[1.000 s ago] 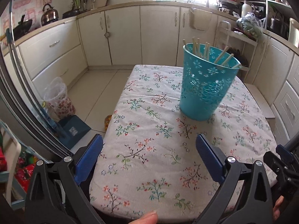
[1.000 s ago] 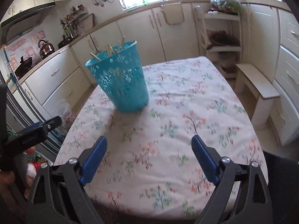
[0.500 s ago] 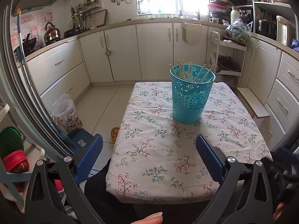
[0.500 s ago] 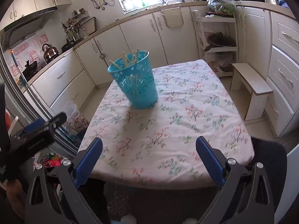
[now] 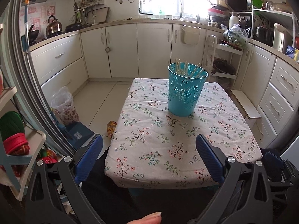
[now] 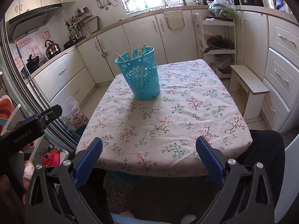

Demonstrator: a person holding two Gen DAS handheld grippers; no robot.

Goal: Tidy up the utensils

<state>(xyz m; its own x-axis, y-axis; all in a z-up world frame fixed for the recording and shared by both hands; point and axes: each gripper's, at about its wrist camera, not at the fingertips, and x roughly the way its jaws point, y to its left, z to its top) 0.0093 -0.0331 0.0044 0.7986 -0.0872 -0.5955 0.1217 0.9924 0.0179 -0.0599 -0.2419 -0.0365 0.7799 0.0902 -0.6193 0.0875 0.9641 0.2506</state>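
Chopsticks [image 5: 184, 69] all stand in the teal basket [image 5: 185, 95]; tabletop [image 5: 168, 140] otherwise bare; left tool [image 5: 148, 157] and right tool [image 6: 148, 157] released, empty; task looks finished

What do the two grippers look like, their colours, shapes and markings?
Both the left gripper and the right gripper have black angular frames with cut-outs and silver bolts. Their fingers carry textured blue pads. The left one's black body shows white lettering in the right wrist view.

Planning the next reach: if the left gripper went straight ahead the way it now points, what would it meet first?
Probably the floral tablecloth over the table's near part: the open left gripper looks down onto it. The teal perforated plastic basket of chopsticks stands farther back; depth is uncertain.
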